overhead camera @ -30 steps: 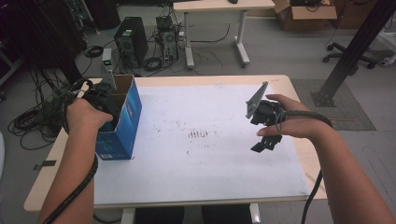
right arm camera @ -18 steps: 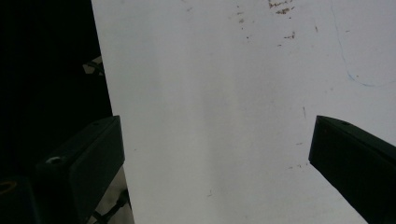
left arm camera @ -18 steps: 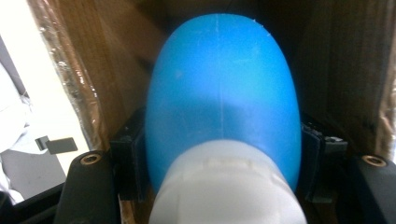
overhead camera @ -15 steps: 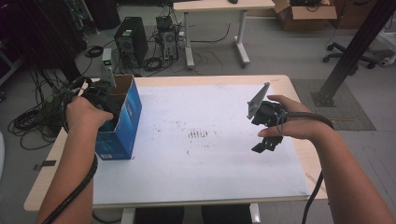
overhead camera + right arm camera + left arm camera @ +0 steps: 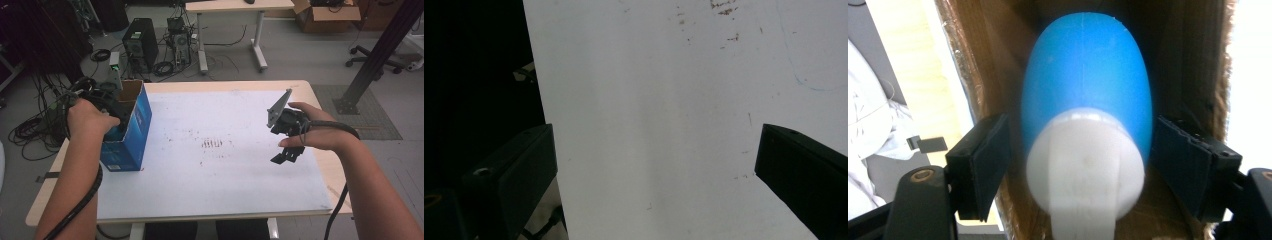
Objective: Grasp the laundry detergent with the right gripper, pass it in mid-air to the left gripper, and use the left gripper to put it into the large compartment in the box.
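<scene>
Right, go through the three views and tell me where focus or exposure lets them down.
Left gripper view: the blue bottle and its white cap are soft with closeness, the right edge blown out white. Right gripper view: the table is bright, the left side nearly black. High view: evenly lit and sharp.

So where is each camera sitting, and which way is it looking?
High view: above the person's side, looking forward and down at the table; forearms, left hand-held gripper and right hand-held gripper show.
Left gripper view: rides the left hand-held gripper, looking into the cardboard box at a blue bottle between its opening jaws.
Right gripper view: rides the right hand-held gripper, facing the table between open jaws.
Shared: high and left views show the box.
</scene>
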